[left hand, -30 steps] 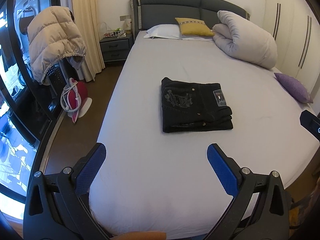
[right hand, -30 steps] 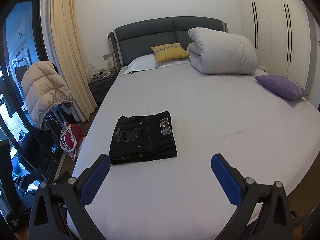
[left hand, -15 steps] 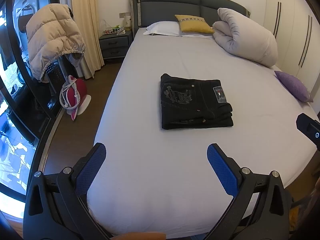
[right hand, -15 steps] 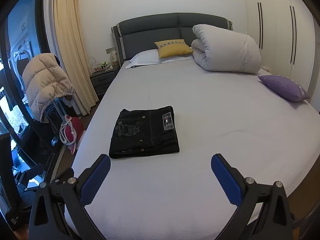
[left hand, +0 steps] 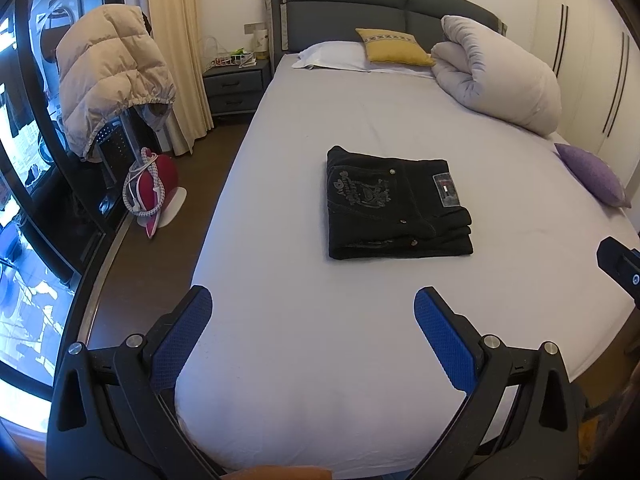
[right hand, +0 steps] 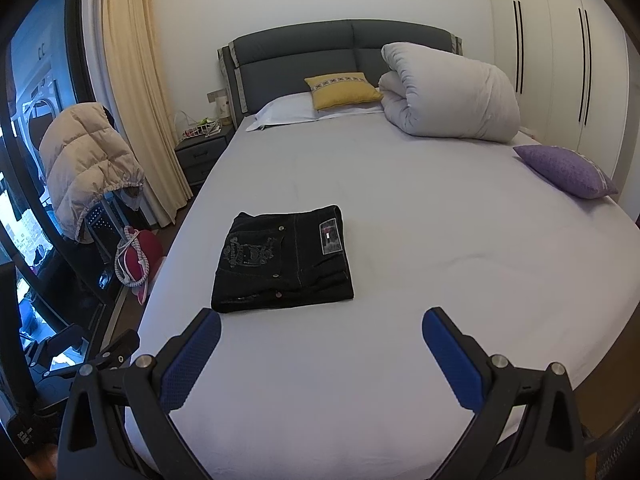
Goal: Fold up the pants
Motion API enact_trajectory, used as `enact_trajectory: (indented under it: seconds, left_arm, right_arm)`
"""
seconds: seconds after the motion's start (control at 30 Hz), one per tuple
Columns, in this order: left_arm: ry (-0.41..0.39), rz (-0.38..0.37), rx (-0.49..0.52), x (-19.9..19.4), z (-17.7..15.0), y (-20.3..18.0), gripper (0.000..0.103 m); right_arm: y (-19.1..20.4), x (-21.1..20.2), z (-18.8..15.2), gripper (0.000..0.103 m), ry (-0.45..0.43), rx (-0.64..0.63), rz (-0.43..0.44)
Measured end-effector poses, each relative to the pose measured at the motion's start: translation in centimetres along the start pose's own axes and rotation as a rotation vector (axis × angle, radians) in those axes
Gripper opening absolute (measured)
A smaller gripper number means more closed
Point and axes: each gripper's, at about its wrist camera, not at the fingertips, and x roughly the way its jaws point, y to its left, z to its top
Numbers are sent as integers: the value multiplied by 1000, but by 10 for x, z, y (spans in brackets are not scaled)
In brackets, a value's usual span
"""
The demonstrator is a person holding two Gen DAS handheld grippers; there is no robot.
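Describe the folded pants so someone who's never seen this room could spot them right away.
Start at the big bed with the dark grey headboard. On its pale sheet, about halfway down, lies a flat black rectangle: the folded pants. Unlike the yellow cushion, rolled white duvet and purple cushion, they're black denim with pale embroidery and a small tag.

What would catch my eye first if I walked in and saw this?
Probably the black pants, folded into a neat block in the middle of the pale bed. Next, the big rolled white duvet by the headboard, beside a yellow cushion. Up close, both hand-held grippers, left and right, are open and empty.
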Motion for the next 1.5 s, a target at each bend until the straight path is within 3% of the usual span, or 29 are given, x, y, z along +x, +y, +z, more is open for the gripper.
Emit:
enact_trajectory:
  seconds: [1.5]
  left_arm:
    - [6,30,-21,7,-2,8,103]
  right_arm:
    - [1,11,-14,103,61,2,-16]
